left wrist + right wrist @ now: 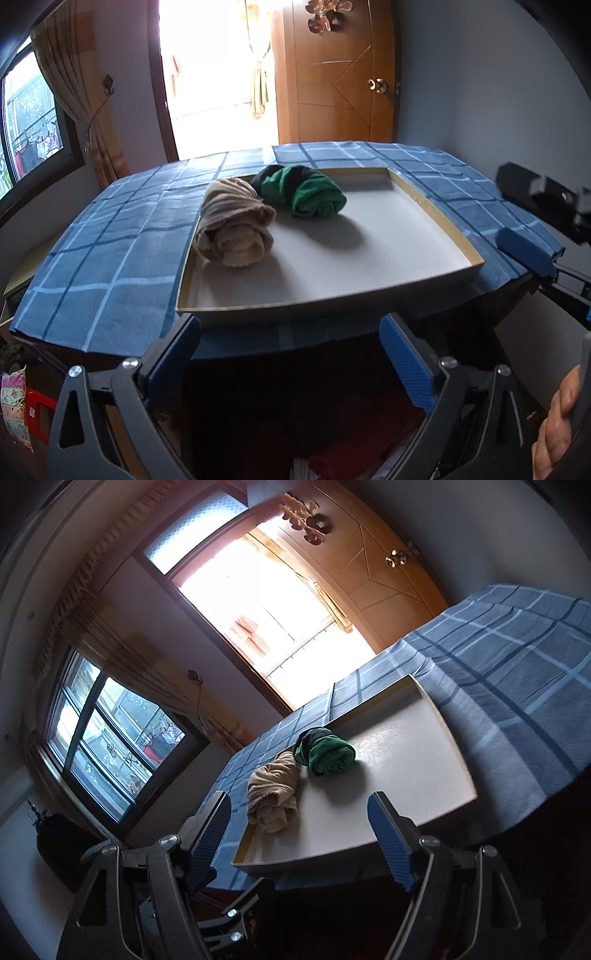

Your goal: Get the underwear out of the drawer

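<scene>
Both the left gripper (290,356) and the right gripper (299,834) stand wide and empty. The beige roll (236,230) and green roll (310,190) lie touching at frame centre, in the tray (436,221). Reach down into the dark drawer (288,424) at frame bottom; grip one roll across its middle.

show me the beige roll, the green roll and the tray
beige roll (236,225): left wrist view, middle of the striped bundle.
green roll (310,190): left wrist view, its green outer wrap.
tray (388,243): left wrist view, bare white floor.
</scene>
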A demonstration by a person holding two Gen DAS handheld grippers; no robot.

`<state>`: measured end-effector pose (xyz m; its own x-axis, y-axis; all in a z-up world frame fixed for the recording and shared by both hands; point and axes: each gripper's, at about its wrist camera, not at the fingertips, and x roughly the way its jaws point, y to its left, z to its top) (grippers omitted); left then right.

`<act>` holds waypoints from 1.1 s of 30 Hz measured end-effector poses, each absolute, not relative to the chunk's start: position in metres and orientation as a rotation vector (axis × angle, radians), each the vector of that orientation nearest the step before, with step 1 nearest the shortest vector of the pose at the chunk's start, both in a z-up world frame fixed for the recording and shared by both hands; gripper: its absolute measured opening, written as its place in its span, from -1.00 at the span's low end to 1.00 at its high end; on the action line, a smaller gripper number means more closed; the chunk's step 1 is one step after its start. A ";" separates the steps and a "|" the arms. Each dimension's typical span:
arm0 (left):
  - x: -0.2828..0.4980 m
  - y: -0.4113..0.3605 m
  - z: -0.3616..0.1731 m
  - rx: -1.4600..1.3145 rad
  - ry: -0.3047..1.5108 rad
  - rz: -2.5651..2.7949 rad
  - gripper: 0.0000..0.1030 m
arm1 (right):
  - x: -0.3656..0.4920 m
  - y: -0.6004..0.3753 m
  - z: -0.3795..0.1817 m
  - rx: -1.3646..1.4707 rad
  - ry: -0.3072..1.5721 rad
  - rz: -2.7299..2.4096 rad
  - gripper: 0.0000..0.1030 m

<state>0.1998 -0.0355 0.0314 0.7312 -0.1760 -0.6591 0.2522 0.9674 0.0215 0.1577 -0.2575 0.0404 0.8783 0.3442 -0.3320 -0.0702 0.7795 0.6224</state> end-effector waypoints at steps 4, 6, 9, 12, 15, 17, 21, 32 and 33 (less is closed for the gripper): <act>0.193 -0.035 0.027 0.113 0.721 -0.243 0.93 | 0.138 -0.262 0.036 0.603 0.462 0.234 0.53; 0.188 -0.032 0.024 0.109 0.729 -0.244 0.93 | 0.129 -0.266 0.034 0.592 0.466 0.231 0.53; 0.181 -0.027 0.020 0.103 0.739 -0.249 0.93 | 0.118 -0.276 0.031 0.602 0.478 0.227 0.53; 0.173 -0.022 0.013 0.104 0.749 -0.249 0.93 | 0.105 -0.287 0.029 0.604 0.490 0.209 0.53; 0.168 -0.017 0.005 0.095 0.772 -0.249 0.93 | 0.092 -0.296 0.025 0.613 0.509 0.193 0.53; 0.165 -0.016 0.000 0.094 0.787 -0.252 0.93 | 0.086 -0.302 0.022 0.614 0.525 0.191 0.53; 0.158 -0.015 -0.011 0.122 0.804 -0.257 0.93 | 0.075 -0.310 0.012 0.611 0.572 0.192 0.53; 0.150 -0.023 -0.038 0.243 0.833 -0.249 0.93 | 0.037 -0.342 -0.015 0.589 0.829 0.186 0.53; 0.150 -0.024 -0.041 0.254 0.838 -0.248 0.93 | 0.032 -0.346 -0.017 0.584 0.850 0.172 0.53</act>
